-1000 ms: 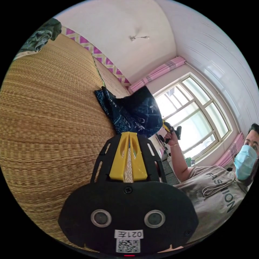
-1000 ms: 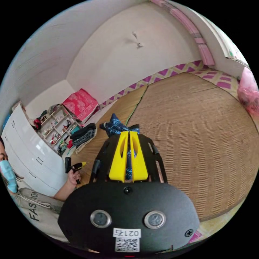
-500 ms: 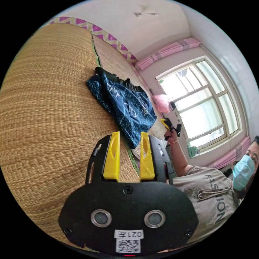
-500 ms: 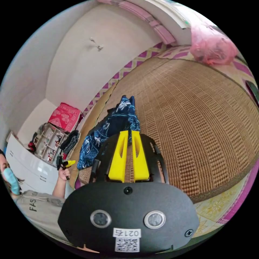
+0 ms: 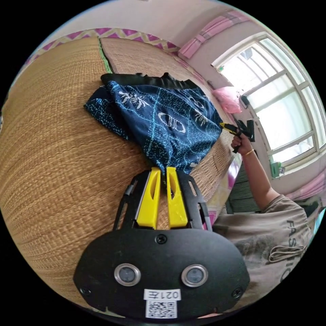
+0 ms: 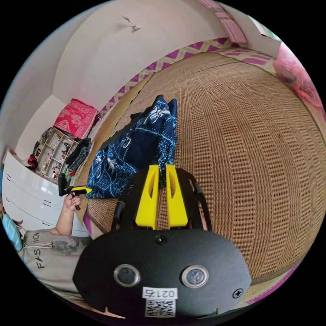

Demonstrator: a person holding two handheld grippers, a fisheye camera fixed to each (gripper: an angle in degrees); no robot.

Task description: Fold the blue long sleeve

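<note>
- Left gripper view, lower centre: the left gripper (image 5: 162,168), 2 yellow jaws on a black housing, jaws drawn almost together with their tips pinching the lower corner of the blue long sleeve (image 5: 159,119).
- Above those tips the garment fans upward to mid-frame: dark navy cloth with pale printed motifs and a black band along its top edge, lying on the woven straw mat (image 5: 61,163).
- The mat's coarse ribbed weave spreads bare across the left half of that frame; a seam runs up at upper centre, and a pink zigzag border (image 5: 112,32) edges it along the top.
- Right of centre, a hand (image 5: 239,145) grips the right gripper at the cloth's far corner; beyond it a bright window (image 5: 282,98).
- Right gripper view, centre: the right gripper (image 6: 162,166), jaws near closed, nipping the garment's bottom edge.
- Bare mat fills the right half; at left, a white cabinet (image 6: 23,203) and cluttered shelves (image 6: 51,152).
</note>
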